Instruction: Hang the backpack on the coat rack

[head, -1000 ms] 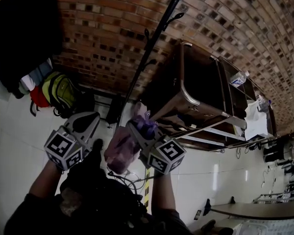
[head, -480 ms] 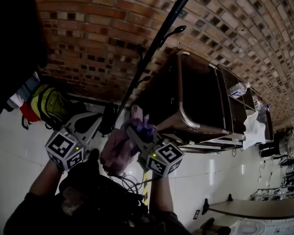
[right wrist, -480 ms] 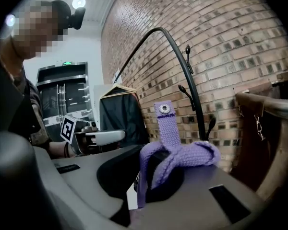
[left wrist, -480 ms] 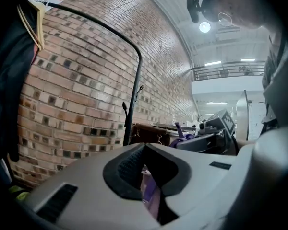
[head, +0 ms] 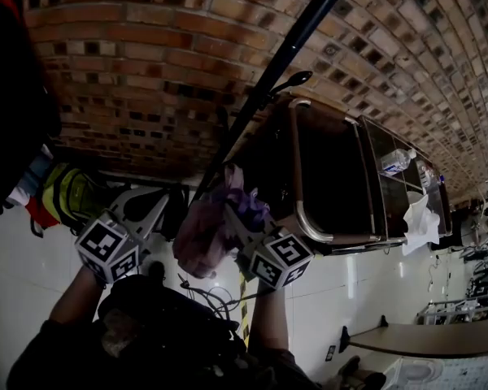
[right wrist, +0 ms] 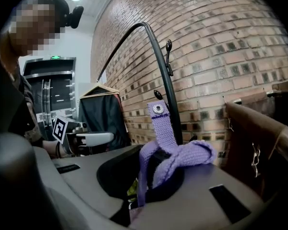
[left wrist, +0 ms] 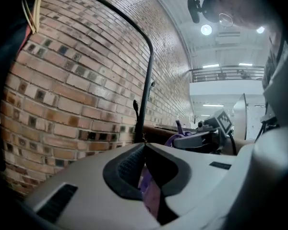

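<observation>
Right claw (right wrist: 156, 166): closed on the purple knitted strap (right wrist: 169, 150) of the backpack (head: 202, 234). The strap bunches over the pads, and a tab with a metal snap (right wrist: 158, 109) stands up past the tips. The grip is on the loop, not the body, judged so that the loop is free to go over a hook. The pink-purple bag body hangs below this claw, off the floor and short of the rack.

Left claw (left wrist: 143, 146): jaws together at the tips. Purple-pink fabric shows in the gap behind the pads. This is possibly the bag seen through the gap rather than a pinch, since the head view shows this claw beside the bag and apart from it. Judged on standby to steady or spread the strap.

Coat rack (head: 286, 49): black pole against the brick wall (head: 146, 63). The hook (head: 291, 80) is bare, above and ahead of both claws. Backpack not yet hung.

Writing: none legible.
- The claw cubes (head: 281, 254) carry only black-and-white square markers.
- The green sign (right wrist: 55, 57) over the door is too small to read.
- The bottle (head: 394, 162) label is unreadable.
</observation>
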Demonstrator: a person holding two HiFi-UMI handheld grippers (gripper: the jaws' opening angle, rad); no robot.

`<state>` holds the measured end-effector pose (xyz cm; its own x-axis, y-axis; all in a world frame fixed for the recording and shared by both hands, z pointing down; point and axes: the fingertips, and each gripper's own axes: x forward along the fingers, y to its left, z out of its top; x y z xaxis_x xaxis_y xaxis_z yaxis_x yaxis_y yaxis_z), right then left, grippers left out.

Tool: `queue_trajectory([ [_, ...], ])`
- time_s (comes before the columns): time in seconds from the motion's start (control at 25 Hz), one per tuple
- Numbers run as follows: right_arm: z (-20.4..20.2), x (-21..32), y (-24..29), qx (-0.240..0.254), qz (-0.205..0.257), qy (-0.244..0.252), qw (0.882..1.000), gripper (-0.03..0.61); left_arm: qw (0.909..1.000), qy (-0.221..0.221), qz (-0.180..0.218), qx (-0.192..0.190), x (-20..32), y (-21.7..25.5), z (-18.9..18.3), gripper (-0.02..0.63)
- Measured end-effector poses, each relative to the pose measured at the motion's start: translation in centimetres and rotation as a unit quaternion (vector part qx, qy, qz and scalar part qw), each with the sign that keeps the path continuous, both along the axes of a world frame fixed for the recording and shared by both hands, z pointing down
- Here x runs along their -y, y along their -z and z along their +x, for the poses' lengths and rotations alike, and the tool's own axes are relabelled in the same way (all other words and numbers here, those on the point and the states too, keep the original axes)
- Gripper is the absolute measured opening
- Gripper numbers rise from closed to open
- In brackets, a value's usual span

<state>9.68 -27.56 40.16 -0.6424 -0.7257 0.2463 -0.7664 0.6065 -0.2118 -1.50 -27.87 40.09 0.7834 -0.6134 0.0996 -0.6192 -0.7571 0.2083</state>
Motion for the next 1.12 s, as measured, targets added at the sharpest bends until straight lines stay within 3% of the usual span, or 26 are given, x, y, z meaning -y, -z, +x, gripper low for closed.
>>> queue_trajectory([
  [0.28,0.8,5.4,0.4,-0.01,-0.008,-0.02,1.0,0.009,0.9995,-0.029,0.007,0.007,3.9,0.6,1.1,0.041],
  [0.56,3.6,7.7,-0.8,-0.012,-0.028,-0.043,0.999,0.009,0.9998,-0.018,-0.005,0.006,5.7,0.0,2.2,0.041],
  [1.12,4.4,11.7,-2.8,-0.009,-0.063,0.015,0.998,0.008,0.9995,0.03,-0.002,0.015,7.5,0.4,6.2,0.041],
])
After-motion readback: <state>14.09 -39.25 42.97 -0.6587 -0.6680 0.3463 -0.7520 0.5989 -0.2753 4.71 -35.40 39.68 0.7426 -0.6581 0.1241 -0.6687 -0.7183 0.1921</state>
